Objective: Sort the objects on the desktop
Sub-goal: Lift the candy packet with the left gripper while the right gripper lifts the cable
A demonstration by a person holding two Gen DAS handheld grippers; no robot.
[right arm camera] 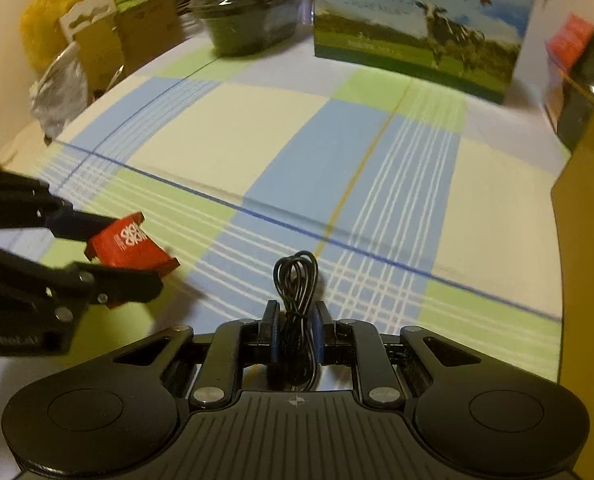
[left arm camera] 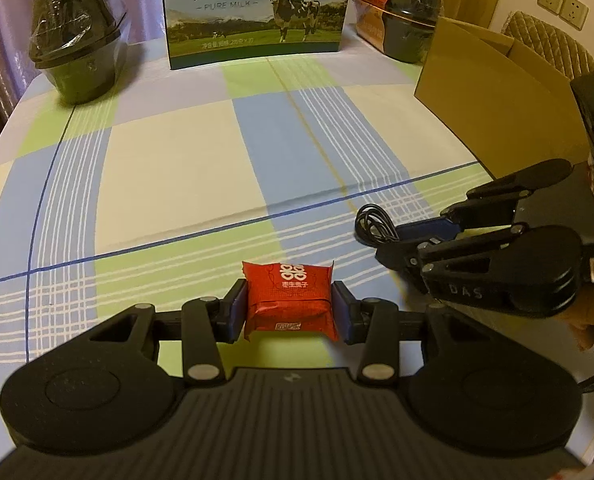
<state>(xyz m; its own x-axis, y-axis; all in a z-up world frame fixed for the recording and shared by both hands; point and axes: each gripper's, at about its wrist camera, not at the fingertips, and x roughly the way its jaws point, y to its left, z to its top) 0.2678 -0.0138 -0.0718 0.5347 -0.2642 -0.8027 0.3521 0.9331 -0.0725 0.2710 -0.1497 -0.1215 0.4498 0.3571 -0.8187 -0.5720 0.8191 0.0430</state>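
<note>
My left gripper (left arm camera: 289,304) is shut on a red snack packet (left arm camera: 288,300) with white characters, held just above the checked tablecloth. The right wrist view shows the same packet (right arm camera: 131,246) at the left, pinched between the left gripper's (right arm camera: 125,256) black fingers. My right gripper (right arm camera: 295,318) is shut on a coiled black cable (right arm camera: 295,280), whose loops stick out past the blue pads. In the left wrist view the right gripper (left arm camera: 413,236) comes in from the right with the cable (left arm camera: 373,226) at its tip.
A pure milk carton (left arm camera: 257,12) stands at the back centre. A wrapped dark bowl (left arm camera: 77,36) sits back left and another with a red pack (left arm camera: 401,12) back right. An open cardboard box (left arm camera: 493,88) stands at the right. Bags and boxes (right arm camera: 81,40) lie beyond the table's left edge.
</note>
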